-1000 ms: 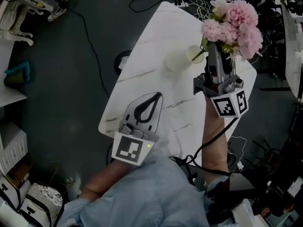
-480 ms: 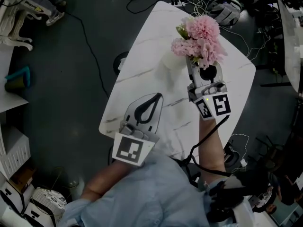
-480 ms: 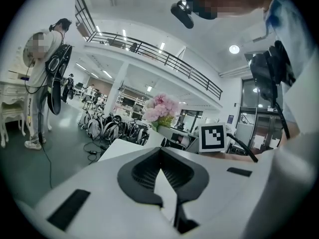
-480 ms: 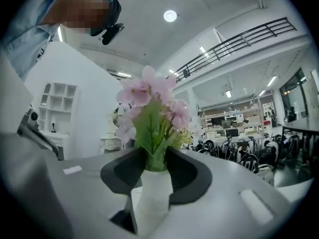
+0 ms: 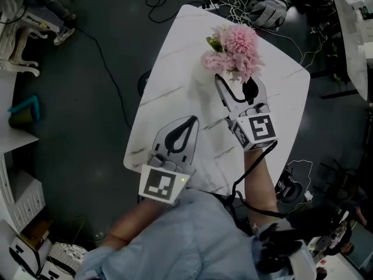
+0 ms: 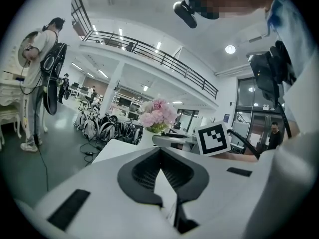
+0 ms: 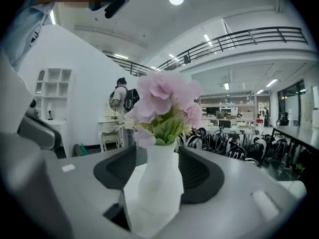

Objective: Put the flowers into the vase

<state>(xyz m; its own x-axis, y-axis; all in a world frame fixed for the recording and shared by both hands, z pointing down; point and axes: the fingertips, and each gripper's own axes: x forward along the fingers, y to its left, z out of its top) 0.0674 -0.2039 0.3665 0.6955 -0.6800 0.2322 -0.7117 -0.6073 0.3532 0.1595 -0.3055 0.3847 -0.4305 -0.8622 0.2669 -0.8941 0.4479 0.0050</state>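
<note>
A bunch of pink flowers (image 5: 232, 52) stands in a white faceted vase (image 7: 158, 183) on the white marble table (image 5: 169, 69). In the head view the blooms hide most of the vase. My right gripper (image 5: 235, 81) sits low just in front of it, with its jaws opening wide. In the right gripper view the vase body stands between the dark pads (image 7: 199, 176), which do not press on it, and the flowers (image 7: 164, 103) rise above. My left gripper (image 5: 185, 124) rests shut and empty near the table's front left edge, well apart from the vase. From there the flowers (image 6: 158, 114) show beyond its tips.
Cables and bags (image 5: 265, 7) lie on the dark floor past the table's far edge. White furniture (image 5: 17, 22) stands at the left. A person with a backpack (image 6: 40, 59) stands far off. The table's right half (image 5: 280, 98) lies beside my right gripper.
My right gripper came down and to the left with the bouquet, and its jaws spread apart. The flowers now stand in the vase. My left gripper stayed put.
</note>
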